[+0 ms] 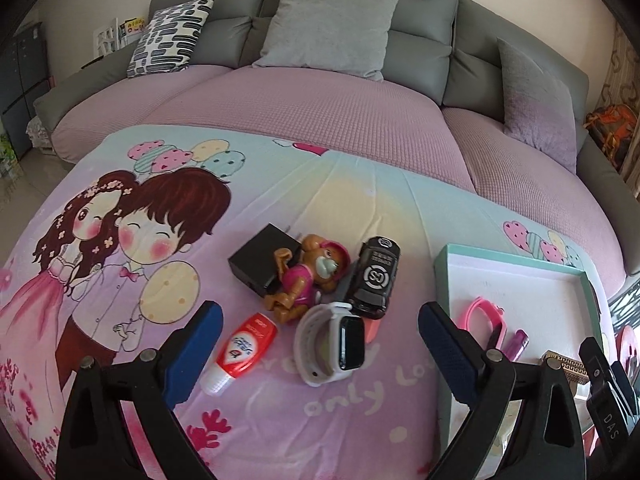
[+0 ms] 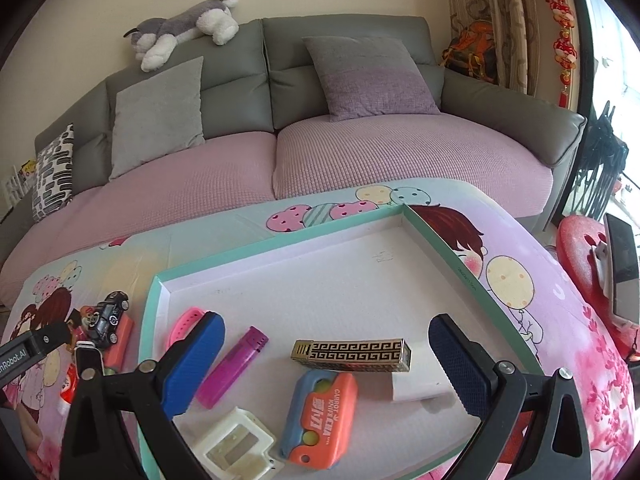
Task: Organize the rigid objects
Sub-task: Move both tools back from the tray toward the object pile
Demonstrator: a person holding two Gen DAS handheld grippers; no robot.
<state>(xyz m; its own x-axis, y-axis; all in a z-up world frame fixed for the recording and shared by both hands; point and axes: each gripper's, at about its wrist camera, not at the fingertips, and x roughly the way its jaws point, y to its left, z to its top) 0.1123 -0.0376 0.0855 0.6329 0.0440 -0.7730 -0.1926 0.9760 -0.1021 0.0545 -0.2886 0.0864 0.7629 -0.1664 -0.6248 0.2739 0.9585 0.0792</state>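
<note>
**A:** Toys and small rigid things sit in two groups on the cartoon-print blanket point(image 1: 280, 184). Loose on the cloth: a black box point(image 1: 260, 264), a brown pup figure in pink point(image 1: 308, 276), a black toy car point(image 1: 374, 280), a white smartwatch point(image 1: 336, 346) and a small red-and-white tube point(image 1: 240, 350).

**B:** And the tray?

**A:** The teal-rimmed tray point(image 2: 276, 244) holds a pink band point(image 2: 184, 322), a purple lighter point(image 2: 234, 366), a gold-patterned box point(image 2: 352, 354), an orange carrot-knife toy point(image 2: 320, 420), a white card point(image 2: 418, 386) and a cream plastic frame point(image 2: 236, 446), possibly a holder; it's cut off at the edge.

**B:** Grippers?

**A:** The left gripper point(image 1: 320, 344) is spread wide above the smartwatch and tube, nothing pinched. The right gripper point(image 2: 326, 364) is spread too, over the tray, touching nothing.
</note>
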